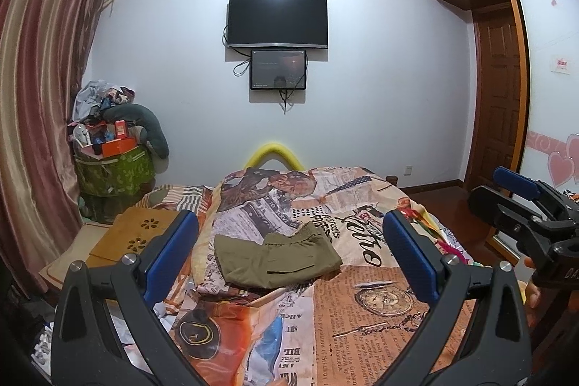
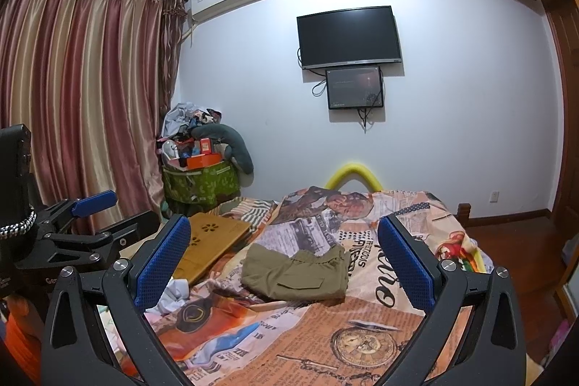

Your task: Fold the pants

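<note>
Olive-green pants (image 1: pixel 277 257) lie folded into a compact rectangle on the printed bedspread (image 1: pixel 362 331), waistband at the far side. They also show in the right wrist view (image 2: pixel 295 272). My left gripper (image 1: pixel 289 255) is open and empty, held above the bed on the near side of the pants. My right gripper (image 2: pixel 284 263) is open and empty too, likewise back from the pants. The right gripper shows at the right edge of the left wrist view (image 1: pixel 521 205). The left gripper shows at the left edge of the right wrist view (image 2: pixel 90 216).
A wooden lap board (image 1: pixel 134 237) lies on the bed to the left of the pants. A green bag piled with clutter (image 1: pixel 112 165) stands by the curtain. A yellow foam bend (image 1: pixel 273 156) sits at the bed's far end. A wardrobe (image 1: pixel 542 96) is on the right.
</note>
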Tool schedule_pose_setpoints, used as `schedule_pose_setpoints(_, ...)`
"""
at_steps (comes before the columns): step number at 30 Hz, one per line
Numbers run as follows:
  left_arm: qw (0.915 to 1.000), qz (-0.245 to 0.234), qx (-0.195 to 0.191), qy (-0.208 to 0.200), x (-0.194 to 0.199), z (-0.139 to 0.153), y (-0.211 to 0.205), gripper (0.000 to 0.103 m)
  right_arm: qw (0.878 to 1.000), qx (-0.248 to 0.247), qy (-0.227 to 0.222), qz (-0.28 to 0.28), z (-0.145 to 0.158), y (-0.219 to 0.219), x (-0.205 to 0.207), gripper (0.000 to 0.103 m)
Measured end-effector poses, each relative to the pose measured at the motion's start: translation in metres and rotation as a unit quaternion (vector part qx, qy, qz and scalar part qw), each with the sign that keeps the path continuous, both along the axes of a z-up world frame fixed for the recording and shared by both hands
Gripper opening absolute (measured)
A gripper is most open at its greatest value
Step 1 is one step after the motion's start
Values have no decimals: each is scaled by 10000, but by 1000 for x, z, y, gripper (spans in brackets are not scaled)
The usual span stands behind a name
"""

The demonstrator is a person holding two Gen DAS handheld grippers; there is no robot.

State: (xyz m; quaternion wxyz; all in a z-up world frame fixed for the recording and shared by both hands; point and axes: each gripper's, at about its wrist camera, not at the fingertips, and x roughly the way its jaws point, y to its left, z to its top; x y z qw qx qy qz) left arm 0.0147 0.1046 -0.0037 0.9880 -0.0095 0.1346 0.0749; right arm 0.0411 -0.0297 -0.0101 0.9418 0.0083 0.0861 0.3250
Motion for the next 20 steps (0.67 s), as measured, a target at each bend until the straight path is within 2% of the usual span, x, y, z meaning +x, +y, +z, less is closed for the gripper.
schedule_pose_setpoints(20,9999,-11,-122,63,4,-3,2,103,10000,-29,73,-10,-2,4,-3,103)
